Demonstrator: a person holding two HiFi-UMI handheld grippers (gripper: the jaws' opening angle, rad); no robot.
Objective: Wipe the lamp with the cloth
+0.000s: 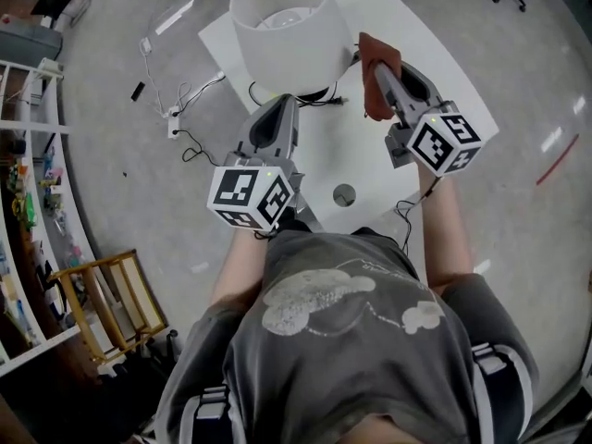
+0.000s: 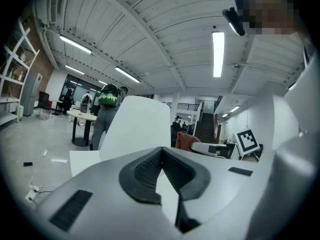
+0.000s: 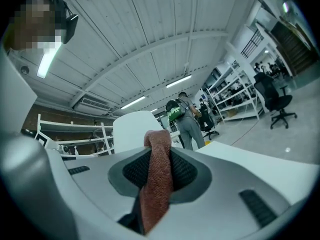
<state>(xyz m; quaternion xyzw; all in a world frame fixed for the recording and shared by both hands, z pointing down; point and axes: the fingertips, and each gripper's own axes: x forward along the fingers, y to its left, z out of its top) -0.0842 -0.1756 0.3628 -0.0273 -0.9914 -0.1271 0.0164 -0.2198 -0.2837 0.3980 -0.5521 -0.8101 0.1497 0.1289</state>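
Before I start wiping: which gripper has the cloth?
The right gripper, jaws clamped on the reddish-brown cloth; the left gripper is shut on nothing.

The lamp point(image 1: 277, 26) stands on the tabletop point(image 1: 370, 160). Just right of the lamp hangs the cloth point(image 1: 369, 91), in the right gripper point(image 1: 379, 67). The left gripper point(image 1: 280, 109) sits before the lamp.

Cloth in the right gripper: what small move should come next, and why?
Probably ease the right gripper leftward until the cloth presses on the lampshade. Its jaws are shut on the cloth, which hangs just beside the shade's right side. The head view does not settle whether the two touch.
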